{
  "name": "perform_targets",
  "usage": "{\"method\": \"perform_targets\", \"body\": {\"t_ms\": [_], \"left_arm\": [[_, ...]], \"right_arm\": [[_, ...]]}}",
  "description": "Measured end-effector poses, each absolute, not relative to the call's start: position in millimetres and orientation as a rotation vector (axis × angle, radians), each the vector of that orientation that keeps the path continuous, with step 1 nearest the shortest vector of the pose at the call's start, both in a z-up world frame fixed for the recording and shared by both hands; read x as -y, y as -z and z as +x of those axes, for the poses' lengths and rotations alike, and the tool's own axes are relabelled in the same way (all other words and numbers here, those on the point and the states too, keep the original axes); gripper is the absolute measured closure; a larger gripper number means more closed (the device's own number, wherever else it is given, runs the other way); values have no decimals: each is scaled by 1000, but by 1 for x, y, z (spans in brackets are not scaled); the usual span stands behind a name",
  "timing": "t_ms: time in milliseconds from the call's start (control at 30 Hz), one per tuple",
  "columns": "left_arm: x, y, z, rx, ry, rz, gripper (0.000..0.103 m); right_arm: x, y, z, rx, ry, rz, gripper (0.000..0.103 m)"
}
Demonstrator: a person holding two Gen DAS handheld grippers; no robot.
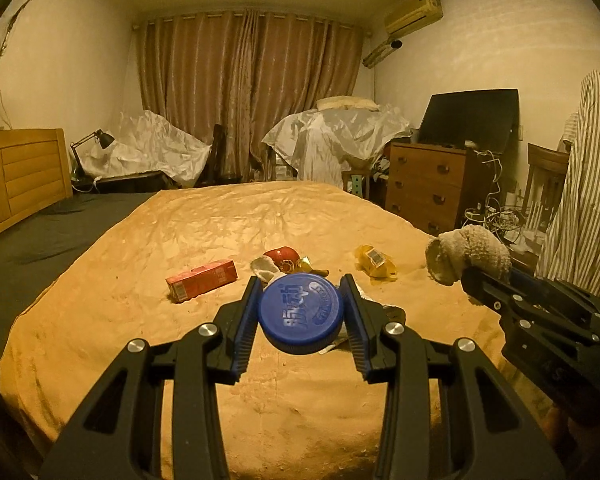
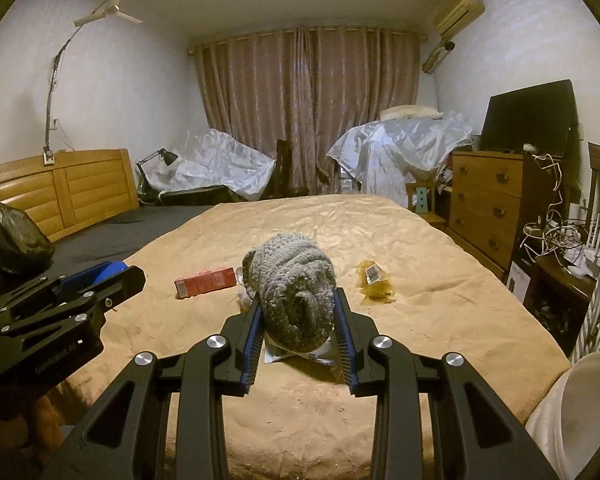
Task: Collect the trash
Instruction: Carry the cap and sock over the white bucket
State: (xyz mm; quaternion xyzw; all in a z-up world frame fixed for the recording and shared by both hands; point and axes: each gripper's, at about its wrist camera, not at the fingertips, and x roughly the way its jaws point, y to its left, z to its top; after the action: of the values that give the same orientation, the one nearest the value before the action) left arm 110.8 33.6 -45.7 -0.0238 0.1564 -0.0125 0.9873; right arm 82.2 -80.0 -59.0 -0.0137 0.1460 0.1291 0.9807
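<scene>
The left tongs (image 1: pixel 302 308) point slightly downward, both blue pads pressed against a blue cap (image 1: pixel 300 314) held clear above the bed. The right tongs (image 2: pixel 296 312) sit level beside them at the same slight downward tilt, clamped on a rolled sock (image 2: pixel 292 292).

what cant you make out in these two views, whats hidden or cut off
- Left wrist view: the blue cap in the left hand-held gripper hides part of the litter behind it, next to the red carton.
- Right wrist view: the rolled sock in the right hand-held gripper covers most of a wrapper below.
- Both views: label on the yellow wrapper is too small to read.
</scene>
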Motion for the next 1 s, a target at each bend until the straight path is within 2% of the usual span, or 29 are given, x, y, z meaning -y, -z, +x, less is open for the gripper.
{"method": "perform_targets", "body": {"t_ms": [600,1000], "left_arm": [[-27,41,114,-302,43,-46,64],[63,16,128,-271,237,1,64]], "right_arm": [[89,46,72,-281,-233,-32,69],[198,1,25,-260,-51,-38,69]]}}
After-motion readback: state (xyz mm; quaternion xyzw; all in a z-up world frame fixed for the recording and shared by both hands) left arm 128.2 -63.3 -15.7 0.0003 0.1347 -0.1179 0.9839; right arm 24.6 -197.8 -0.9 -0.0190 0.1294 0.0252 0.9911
